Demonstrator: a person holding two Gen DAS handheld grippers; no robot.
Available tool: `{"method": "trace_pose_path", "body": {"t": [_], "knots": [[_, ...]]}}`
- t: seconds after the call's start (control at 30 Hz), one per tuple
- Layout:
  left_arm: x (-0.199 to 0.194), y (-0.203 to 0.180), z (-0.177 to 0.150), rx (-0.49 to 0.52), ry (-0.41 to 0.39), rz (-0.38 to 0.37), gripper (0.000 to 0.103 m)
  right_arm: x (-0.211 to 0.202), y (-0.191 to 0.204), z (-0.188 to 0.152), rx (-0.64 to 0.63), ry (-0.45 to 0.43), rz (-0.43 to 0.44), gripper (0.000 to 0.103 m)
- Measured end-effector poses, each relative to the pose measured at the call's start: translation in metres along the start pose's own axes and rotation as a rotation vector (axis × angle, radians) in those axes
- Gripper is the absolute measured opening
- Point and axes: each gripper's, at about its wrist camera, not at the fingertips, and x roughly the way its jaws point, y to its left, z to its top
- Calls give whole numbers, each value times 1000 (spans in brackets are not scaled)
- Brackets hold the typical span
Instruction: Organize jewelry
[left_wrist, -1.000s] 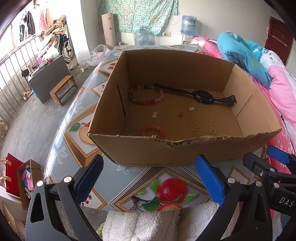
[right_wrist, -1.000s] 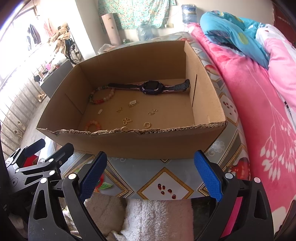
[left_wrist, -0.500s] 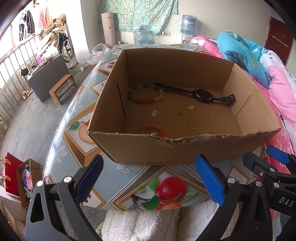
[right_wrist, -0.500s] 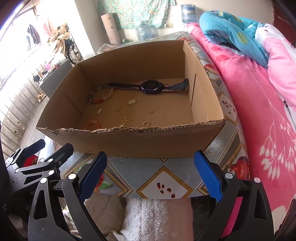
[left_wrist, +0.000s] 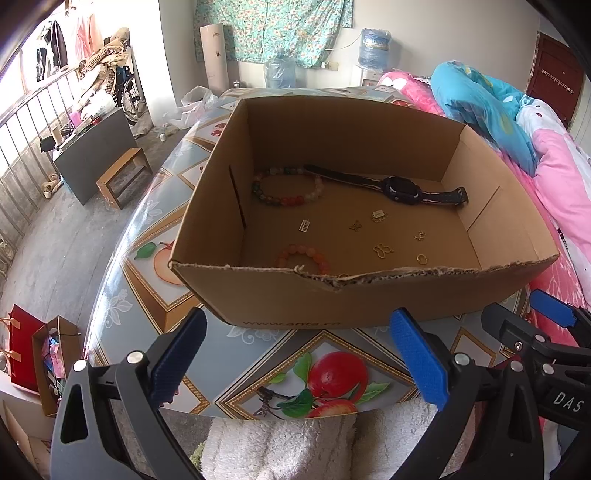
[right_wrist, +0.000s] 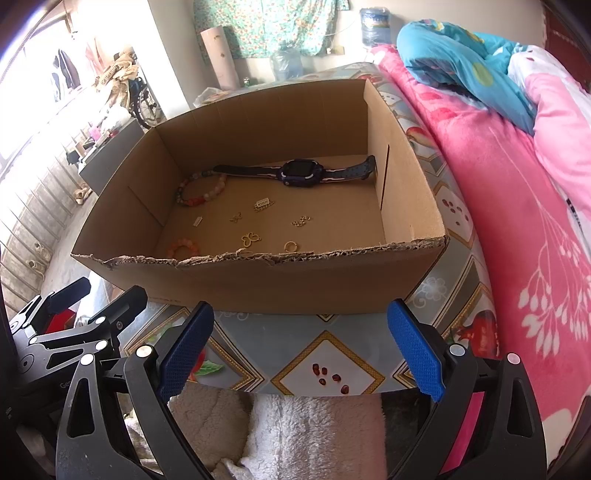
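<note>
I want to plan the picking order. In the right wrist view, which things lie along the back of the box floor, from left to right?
Multicolour bead bracelet → dark smartwatch, its strap reaching toward the right wall of the cardboard box.

Both pictures are bright with daylight, which comes from the window side at the left. In the right wrist view this window (right_wrist: 33, 74) is washed out to almost pure white, and the things near it look pale. Inside the cardboard box (left_wrist: 280, 306) the left wall throws a soft shadow on the floor of the box, but the small pieces there are still sharp. The glossy bench (left_wrist: 155, 206) shows a pale glare along its left edge. The fisheye lens bends straight lines strongly, and the corners are dark. The nearest parts at the bottom look slightly soft.
</note>
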Motion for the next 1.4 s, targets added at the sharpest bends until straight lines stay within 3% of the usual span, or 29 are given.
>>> {"method": "trace_pose_path", "body": {"t": [1.4], "knots": [[-1, 0, 4, -4, 2, -6, 98, 0, 2, 2, -12, 1, 3, 91]]}}
